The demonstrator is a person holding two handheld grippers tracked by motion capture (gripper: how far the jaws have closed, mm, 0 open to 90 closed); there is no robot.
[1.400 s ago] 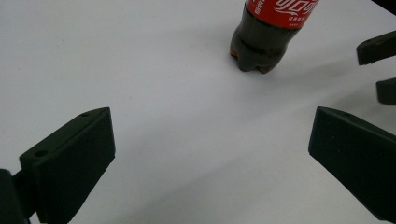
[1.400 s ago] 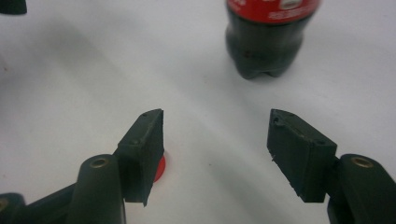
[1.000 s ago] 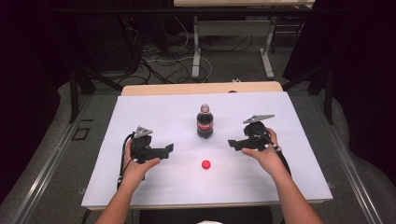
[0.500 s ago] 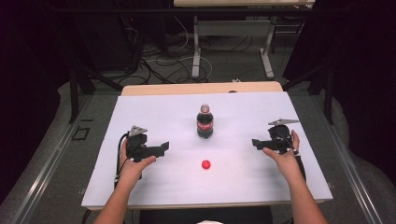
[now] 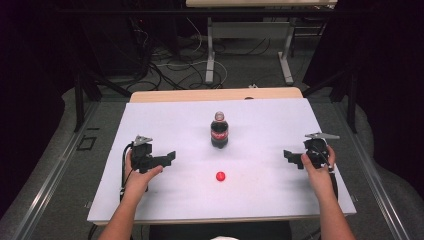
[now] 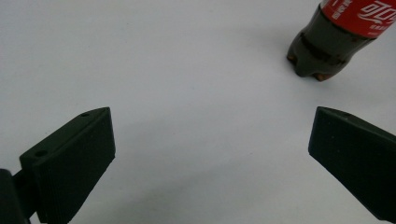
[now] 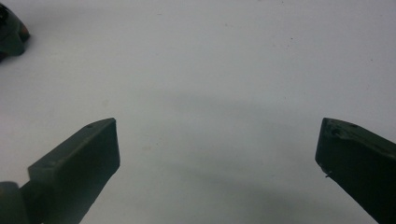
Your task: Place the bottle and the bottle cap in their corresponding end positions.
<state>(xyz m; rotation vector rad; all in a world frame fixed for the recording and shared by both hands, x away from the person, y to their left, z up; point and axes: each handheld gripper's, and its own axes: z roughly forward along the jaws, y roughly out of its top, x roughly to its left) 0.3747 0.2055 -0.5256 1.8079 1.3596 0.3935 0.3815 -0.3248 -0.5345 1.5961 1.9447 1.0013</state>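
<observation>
A dark cola bottle (image 5: pixel 219 130) with a red label stands upright in the middle of the white table (image 5: pixel 165 115); its cap is off. A small red cap (image 5: pixel 220 176) lies on the table in front of it. My left gripper (image 5: pixel 170 157) rests at the left, open and empty, pointing toward the bottle, whose base (image 6: pixel 317 53) shows at the upper right of the left gripper view. My right gripper (image 5: pixel 290 156) sits near the table's right edge, jaws wide and just opened further, nothing between them. In the right gripper view (image 7: pixel 217 154) a sliver of the bottle base (image 7: pixel 10 35) is at the far left.
A wooden table edge (image 5: pixel 215 94) borders the far side of the white surface. Beyond it stand desk legs (image 5: pixel 210 55) and loose cables (image 5: pixel 170 65) on the floor. Dark curtains close in both sides.
My right gripper moved right, away from the bottle, toward the table's right edge, and a little lower. The left gripper stayed about where it was. Bottle and cap have not moved.
</observation>
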